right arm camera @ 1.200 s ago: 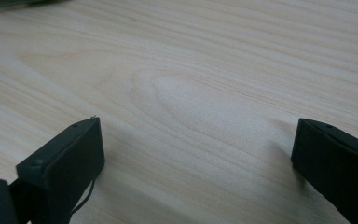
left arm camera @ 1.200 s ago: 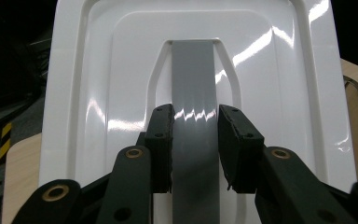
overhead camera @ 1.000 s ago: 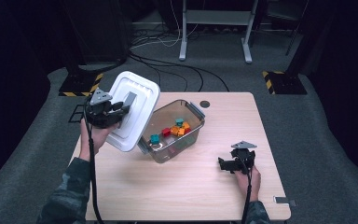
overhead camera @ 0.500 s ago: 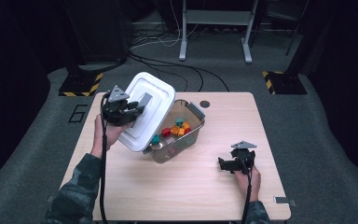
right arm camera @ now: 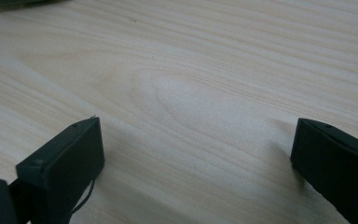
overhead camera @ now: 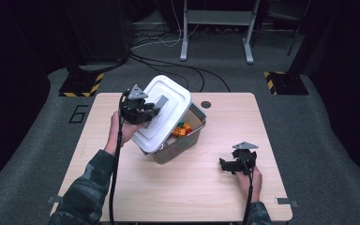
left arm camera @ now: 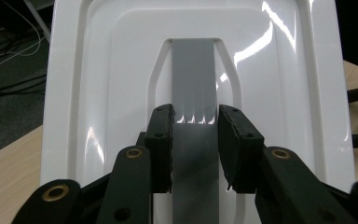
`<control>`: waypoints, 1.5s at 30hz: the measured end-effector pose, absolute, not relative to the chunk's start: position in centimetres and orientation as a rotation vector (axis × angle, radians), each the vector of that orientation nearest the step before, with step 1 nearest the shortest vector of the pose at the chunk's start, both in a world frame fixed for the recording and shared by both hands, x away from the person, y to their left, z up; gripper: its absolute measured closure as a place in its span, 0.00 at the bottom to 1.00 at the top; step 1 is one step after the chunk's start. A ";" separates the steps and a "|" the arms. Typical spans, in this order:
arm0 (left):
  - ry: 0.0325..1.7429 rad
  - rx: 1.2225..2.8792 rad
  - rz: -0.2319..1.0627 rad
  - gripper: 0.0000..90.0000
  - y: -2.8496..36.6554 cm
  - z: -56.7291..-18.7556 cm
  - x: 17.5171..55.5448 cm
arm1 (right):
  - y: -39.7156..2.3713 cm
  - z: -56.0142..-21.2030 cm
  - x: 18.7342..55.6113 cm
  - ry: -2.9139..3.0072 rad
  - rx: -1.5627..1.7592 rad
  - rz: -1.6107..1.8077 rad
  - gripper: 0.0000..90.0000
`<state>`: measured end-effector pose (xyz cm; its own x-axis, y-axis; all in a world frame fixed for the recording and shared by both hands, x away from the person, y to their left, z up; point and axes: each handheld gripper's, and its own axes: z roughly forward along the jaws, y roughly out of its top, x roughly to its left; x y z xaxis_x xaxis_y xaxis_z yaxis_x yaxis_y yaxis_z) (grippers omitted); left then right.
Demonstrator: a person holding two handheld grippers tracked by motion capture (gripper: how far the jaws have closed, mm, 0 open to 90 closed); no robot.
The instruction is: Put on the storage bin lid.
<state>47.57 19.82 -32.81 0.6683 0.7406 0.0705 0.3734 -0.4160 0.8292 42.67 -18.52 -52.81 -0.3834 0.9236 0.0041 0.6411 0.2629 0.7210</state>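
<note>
Over one box (overhead camera: 187,140), one lid (overhead camera: 166,110)

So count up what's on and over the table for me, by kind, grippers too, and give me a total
Grippers: 2, the left gripper shut on the lid's handle, the right gripper open on the table.
Lids: 1, the white lid, tilted above the box.
Boxes: 1, the clear box holding small coloured blocks, too hidden to count.
Dark round things: 1.
Total: 5.
</note>
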 end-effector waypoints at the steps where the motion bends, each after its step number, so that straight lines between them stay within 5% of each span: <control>1: 0.855 2.050 0.541 0.74 19.5 -32.9 47.8 | -18.5 -52.8 42.7 2.119 1.419 0.906 0.02; 29: 0.841 2.311 0.379 0.74 14.6 -36.6 51.0 | -18.5 -52.8 42.7 2.118 1.419 0.909 0.02; 45: 0.831 2.317 0.352 0.74 13.8 -37.3 51.6 | -18.5 -52.8 42.7 2.119 1.419 0.911 0.02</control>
